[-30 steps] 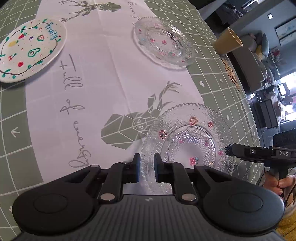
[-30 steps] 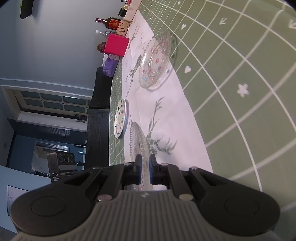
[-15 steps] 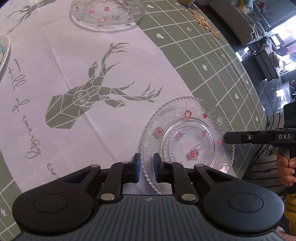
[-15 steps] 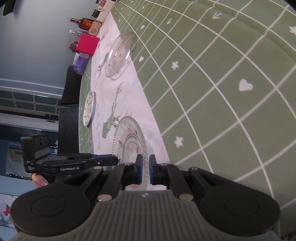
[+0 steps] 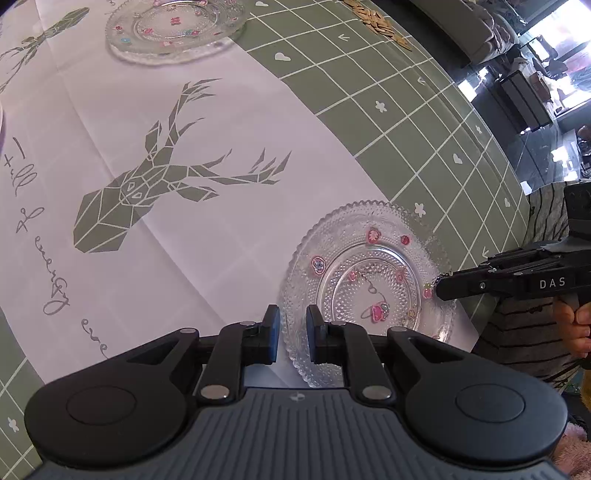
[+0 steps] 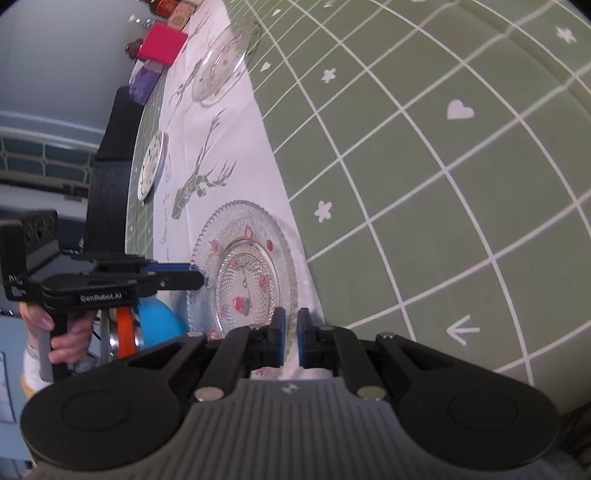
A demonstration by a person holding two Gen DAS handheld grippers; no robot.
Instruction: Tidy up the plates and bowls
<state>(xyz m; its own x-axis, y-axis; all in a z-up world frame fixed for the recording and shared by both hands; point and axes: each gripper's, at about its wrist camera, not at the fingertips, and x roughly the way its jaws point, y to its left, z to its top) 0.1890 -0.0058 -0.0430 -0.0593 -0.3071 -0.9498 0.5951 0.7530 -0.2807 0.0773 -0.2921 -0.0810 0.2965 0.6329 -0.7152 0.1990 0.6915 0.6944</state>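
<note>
Fingers of both grippers are closing narrowly on opposite rims of the near glass plate (image 5: 369,284).

The left gripper (image 5: 292,334) is pinching the plate's near edge between slightly parted pads, while the right gripper (image 6: 291,338) is clamping the rim on the other side. The plate is sitting at the white runner's (image 5: 192,129) edge, partly over the green tablecloth (image 5: 399,122). A second glass plate (image 5: 173,29) is lying well apart, farther along the runner.

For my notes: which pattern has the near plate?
Clear beaded glass plate with small pink motifs; left wrist view.
</note>
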